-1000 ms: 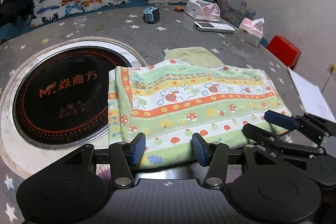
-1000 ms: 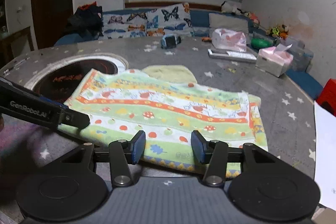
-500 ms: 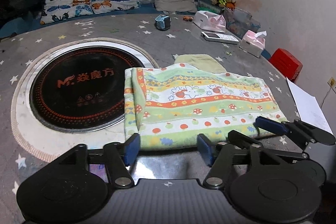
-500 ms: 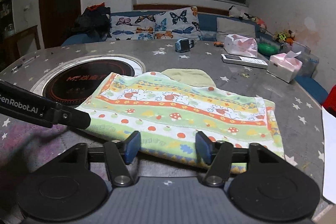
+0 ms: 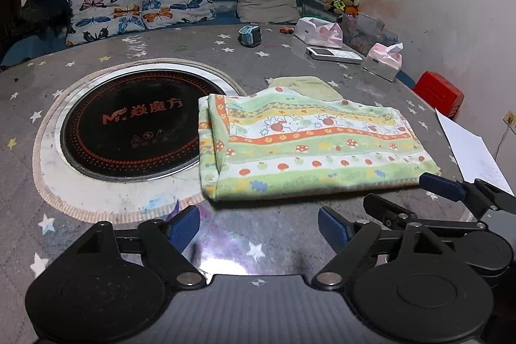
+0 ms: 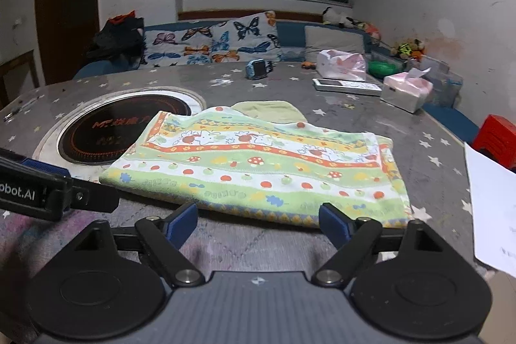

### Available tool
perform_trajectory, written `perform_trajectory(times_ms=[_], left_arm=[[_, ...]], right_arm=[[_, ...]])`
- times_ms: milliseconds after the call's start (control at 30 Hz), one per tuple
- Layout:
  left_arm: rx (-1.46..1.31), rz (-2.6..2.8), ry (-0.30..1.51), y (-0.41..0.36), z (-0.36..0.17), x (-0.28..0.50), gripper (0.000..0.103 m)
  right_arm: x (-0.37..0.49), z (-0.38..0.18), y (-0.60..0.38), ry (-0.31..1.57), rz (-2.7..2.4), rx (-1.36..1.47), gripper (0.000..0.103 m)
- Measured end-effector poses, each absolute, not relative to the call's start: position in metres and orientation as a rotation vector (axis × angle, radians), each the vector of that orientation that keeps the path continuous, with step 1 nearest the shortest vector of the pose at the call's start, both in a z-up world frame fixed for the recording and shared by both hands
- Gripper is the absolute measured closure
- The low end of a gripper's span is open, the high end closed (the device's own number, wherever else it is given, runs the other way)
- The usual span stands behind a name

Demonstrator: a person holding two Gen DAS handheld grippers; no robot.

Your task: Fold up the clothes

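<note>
A striped green, orange and white cloth (image 5: 309, 144) with rabbits and mushrooms lies folded flat on the grey starred table; it also shows in the right wrist view (image 6: 267, 163). A plain pale green cloth (image 5: 306, 86) lies partly under its far edge. My left gripper (image 5: 258, 226) is open and empty, just short of the cloth's near edge. My right gripper (image 6: 258, 220) is open and empty, at the cloth's near edge. The right gripper shows in the left wrist view (image 5: 438, 199) at the cloth's near right corner. The left gripper shows in the right wrist view (image 6: 54, 186) at the left.
A round black induction hob (image 5: 132, 124) is set in the table left of the cloth. At the back lie a blue watch (image 5: 250, 34), a white remote (image 5: 333, 54) and two tissue packs (image 5: 383, 62). White paper (image 5: 467, 147) lies at the right edge, a red stool (image 5: 438, 94) beyond.
Both grippers have drawn back from the cloth's near edge and opened wider. The cloth lies still on the table.
</note>
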State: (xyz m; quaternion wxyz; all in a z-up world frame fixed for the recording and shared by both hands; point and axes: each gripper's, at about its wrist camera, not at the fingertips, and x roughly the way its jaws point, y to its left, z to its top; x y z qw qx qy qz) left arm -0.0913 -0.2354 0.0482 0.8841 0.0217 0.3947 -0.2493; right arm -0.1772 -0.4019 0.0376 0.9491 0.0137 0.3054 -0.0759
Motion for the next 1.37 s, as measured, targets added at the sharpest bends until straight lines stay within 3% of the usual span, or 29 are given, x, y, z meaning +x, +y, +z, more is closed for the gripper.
perform_trajectory(times_ms=[300, 1367], left_arm=[[0.063, -0.527, 0.8, -0.234, 0.046, -0.108, 0.003], [0.03, -0.556, 0.765, -0.228, 0.047, -0.135, 0.0]], right_arm=[[-0.199, 0.033, -0.397, 0.63, -0.202, 0.07, 0.005], [-0.226, 0.03, -0.388, 0.613, -0.251, 0.048, 0.0]])
